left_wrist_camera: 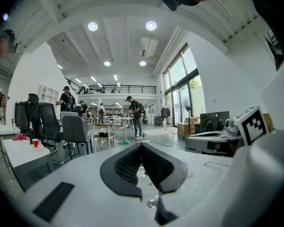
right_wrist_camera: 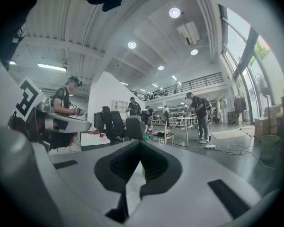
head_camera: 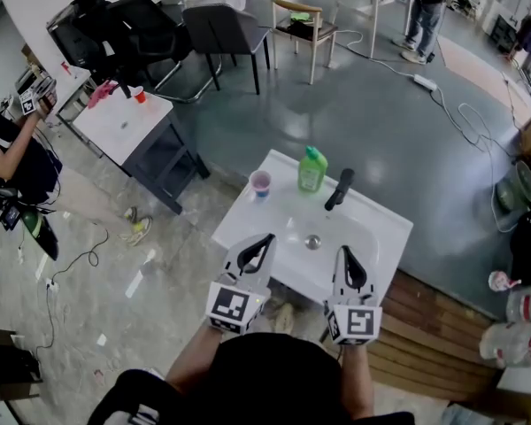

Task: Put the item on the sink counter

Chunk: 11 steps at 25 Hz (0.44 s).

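A white sink counter (head_camera: 248, 215) stands in front of me with a basin and a drain (head_camera: 313, 242). On its far rim stand a green bottle (head_camera: 312, 168), a small pink cup (head_camera: 260, 182) and a black faucet (head_camera: 339, 189). My left gripper (head_camera: 264, 237) hovers over the counter's near left part, shut and empty; in its own view the left gripper (left_wrist_camera: 141, 144) has its jaw tips touching. My right gripper (head_camera: 345, 251) hangs over the basin's near right edge, shut and empty. In the right gripper view (right_wrist_camera: 141, 143) a green sliver of the bottle (right_wrist_camera: 143, 170) shows behind the jaws.
A white table (head_camera: 124, 122) with a red cup stands at the left, with black chairs behind it. A person sits at the far left. A wooden platform (head_camera: 434, 326) and plastic bottles (head_camera: 513, 326) lie to the right. Cables run across the floor.
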### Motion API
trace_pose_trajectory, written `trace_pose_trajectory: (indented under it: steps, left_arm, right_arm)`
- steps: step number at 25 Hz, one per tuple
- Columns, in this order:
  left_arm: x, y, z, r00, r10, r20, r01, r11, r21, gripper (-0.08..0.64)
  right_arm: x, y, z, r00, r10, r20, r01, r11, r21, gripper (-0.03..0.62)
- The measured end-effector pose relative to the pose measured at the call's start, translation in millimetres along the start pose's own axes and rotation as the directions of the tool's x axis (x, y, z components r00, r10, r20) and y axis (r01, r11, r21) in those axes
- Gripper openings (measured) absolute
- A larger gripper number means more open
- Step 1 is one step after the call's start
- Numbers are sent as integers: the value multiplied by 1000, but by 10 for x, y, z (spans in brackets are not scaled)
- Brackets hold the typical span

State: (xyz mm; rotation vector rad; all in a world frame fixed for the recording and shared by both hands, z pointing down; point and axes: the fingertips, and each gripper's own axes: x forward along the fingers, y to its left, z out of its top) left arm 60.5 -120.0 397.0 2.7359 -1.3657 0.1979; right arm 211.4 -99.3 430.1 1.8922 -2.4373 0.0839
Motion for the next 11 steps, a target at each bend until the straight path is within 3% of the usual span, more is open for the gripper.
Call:
trace_pose_trajectory:
  steps: [11]
  left_arm:
    - [43, -6, -26, 1000, 1, -12, -1, 1000, -6, 2]
  right_arm:
    - [15, -27, -7, 1000, 4, -7, -4, 1000, -1, -2]
